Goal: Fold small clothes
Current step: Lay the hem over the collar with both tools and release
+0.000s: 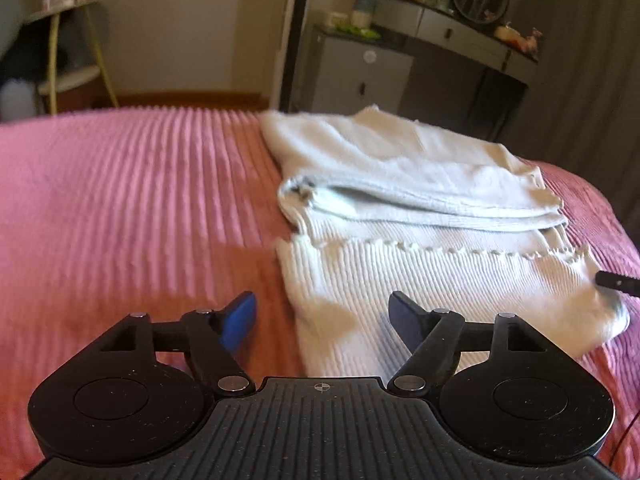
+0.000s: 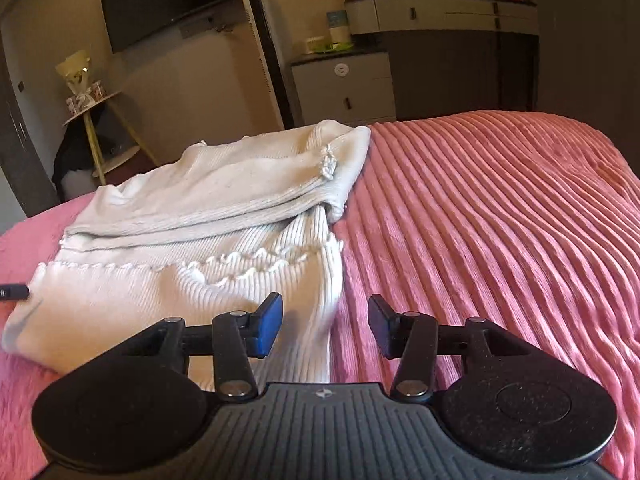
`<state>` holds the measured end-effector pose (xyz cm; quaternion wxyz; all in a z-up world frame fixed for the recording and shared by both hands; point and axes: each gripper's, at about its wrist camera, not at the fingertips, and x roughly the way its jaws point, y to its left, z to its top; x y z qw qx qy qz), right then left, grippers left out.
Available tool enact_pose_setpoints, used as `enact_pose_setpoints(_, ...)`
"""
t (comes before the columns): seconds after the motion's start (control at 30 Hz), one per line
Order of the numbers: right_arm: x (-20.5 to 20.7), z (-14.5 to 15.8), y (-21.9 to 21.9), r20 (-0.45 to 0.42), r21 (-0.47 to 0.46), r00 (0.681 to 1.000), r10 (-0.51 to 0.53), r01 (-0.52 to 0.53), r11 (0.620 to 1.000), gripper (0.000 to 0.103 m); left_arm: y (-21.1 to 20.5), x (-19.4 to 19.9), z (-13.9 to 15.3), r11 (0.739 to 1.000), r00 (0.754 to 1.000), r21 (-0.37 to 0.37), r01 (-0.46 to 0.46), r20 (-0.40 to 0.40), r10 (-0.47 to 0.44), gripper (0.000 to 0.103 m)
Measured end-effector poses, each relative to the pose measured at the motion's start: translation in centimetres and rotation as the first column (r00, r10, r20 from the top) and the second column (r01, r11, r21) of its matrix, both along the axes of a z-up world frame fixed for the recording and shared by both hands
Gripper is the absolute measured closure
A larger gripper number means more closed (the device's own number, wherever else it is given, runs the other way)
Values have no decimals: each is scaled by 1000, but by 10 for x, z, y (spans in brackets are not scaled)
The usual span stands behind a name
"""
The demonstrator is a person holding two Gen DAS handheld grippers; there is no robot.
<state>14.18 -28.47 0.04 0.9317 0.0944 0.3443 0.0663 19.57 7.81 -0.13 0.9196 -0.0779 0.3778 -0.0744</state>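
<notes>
A white ribbed knit garment [image 1: 420, 200] [image 2: 224, 208] lies folded on the pink ribbed bedspread [image 1: 140, 200] [image 2: 500, 220], its upper layer doubled back over a scalloped hem. My left gripper [image 1: 322, 312] is open just above the garment's near left edge, with one blue pad over the bedspread and the other over the cloth. My right gripper [image 2: 325, 312] is open at the garment's near right edge, and nothing is pinched between its fingers. Each view catches the other gripper's black tip at the picture's side, by the cloth's near corner.
Beyond the bed stand a grey dresser with a round mirror [image 1: 452, 32] [image 2: 440, 12], a white cabinet [image 1: 360, 76] [image 2: 344, 84] and a small round side table [image 1: 68, 40] [image 2: 96, 120]. A dark screen [image 2: 172, 0] hangs on the wall. Pink bedspread extends on both sides of the garment.
</notes>
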Motion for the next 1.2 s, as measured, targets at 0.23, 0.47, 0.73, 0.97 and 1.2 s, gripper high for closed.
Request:
enact_pose_setpoints(0.23,13,-6,8,-22,-8,999,42,-43,999,87,14,17,-14,985,996,-160,-57,-70,46,63)
enact_pose_setpoints(0.47,-1,8,9,64,-23,997,34,-32,999,97,13,16,4,989,997,-127,-79,-36,75,92)
enact_pose_setpoints(0.73,4,23,14,110,-53,994,24,-19,998,97,6,16,45,990,996,-139,-34,78,46,93)
enact_pose_setpoints(0.97,22,44,15,199,-39,980,-10,18,999,97,6,35,71,995,985,-95,-24,168,40,93)
enact_pose_setpoints(1.2,86,46,22,211,-110,977,-39,64,992,97,3,94,64,996,981,-42,-82,175,88,93)
